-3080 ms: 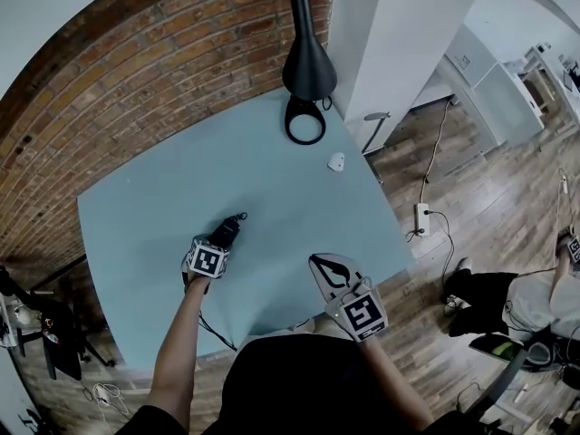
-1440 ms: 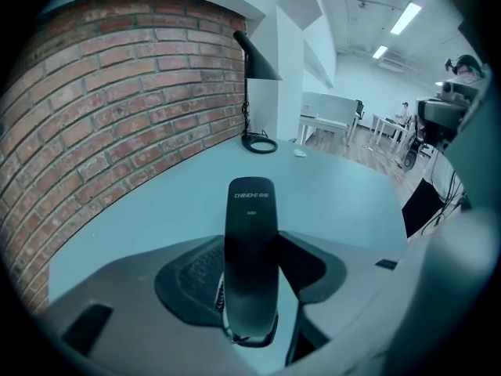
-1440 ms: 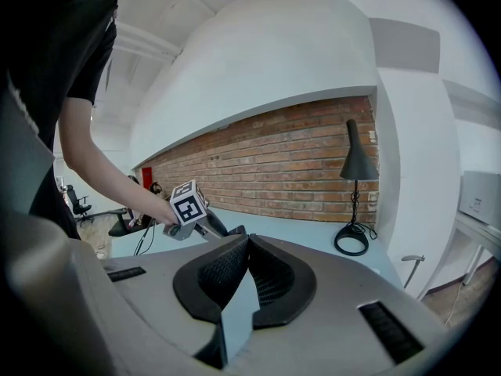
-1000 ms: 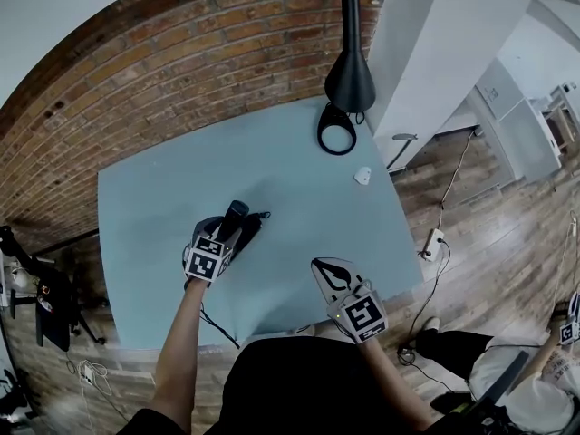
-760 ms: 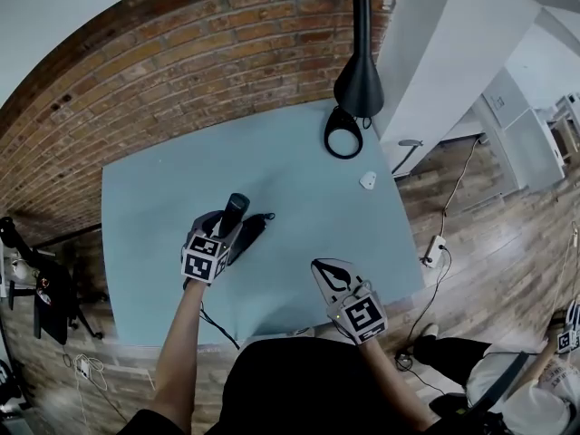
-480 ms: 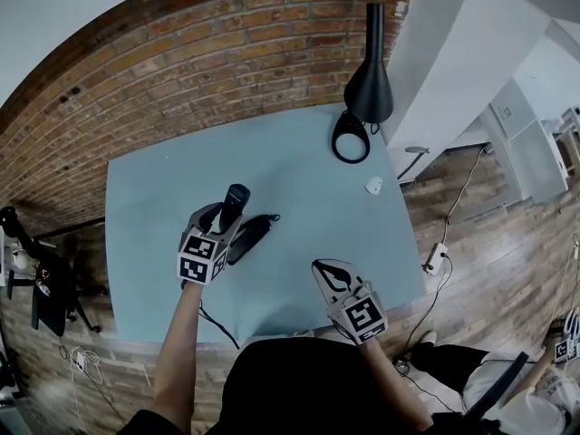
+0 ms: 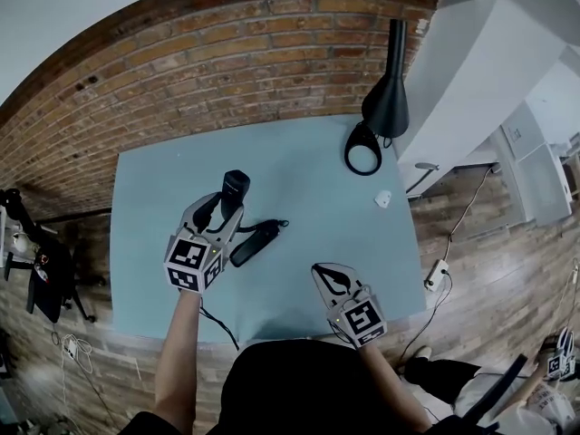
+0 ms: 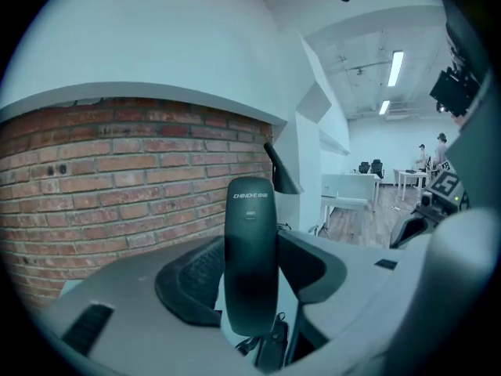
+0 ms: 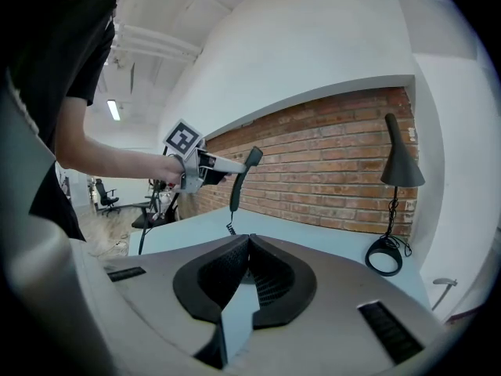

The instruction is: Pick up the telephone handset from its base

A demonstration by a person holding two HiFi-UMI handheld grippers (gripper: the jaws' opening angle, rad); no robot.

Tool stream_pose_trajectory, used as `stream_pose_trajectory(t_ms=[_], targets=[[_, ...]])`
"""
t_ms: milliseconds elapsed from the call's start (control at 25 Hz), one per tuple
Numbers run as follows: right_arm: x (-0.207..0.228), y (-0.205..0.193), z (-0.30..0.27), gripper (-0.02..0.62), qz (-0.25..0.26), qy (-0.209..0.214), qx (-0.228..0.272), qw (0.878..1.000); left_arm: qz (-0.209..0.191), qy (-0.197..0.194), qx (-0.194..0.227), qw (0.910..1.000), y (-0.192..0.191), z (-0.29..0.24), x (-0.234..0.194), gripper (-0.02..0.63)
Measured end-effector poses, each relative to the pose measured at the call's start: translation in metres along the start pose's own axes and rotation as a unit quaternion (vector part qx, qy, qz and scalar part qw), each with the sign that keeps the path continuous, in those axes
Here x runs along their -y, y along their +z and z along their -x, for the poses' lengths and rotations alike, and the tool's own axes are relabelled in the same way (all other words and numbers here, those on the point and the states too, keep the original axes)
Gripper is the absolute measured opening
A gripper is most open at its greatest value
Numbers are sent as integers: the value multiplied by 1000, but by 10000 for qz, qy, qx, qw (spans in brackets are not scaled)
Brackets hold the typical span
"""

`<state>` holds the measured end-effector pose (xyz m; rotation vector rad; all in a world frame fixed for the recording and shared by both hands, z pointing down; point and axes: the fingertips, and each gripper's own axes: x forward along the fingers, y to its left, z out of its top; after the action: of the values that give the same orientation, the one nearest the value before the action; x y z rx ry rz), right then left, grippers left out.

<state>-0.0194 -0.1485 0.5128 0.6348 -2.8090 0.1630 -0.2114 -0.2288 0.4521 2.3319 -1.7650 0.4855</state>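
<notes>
Blue table (image 7: 308, 166): left claw (image 7: 223, 212) clamped on upright handset (image 7: 235, 188), held above base (image 7: 255, 243); right claw (image 7: 320, 269) closed, empty

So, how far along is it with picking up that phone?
Lifting looks done: the handset is held clear of its base on the table. In hand: the left gripper clamps it upright in its jaws. The right gripper is shut, empty. Nothing obvious left.

We are seeing a black lamp (image 7: 387, 105) standing at the blue table's (image 7: 163, 198) far corner, a brick wall (image 7: 227, 62) running behind.
</notes>
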Motion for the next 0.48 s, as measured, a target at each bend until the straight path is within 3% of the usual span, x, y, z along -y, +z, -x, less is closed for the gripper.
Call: stream_pose_trajectory(t_ms=[480], targets=[[-11, 7, -18, 26, 139, 306, -42, 9994, -152, 216, 954, 9951, 83, 48, -5, 238]])
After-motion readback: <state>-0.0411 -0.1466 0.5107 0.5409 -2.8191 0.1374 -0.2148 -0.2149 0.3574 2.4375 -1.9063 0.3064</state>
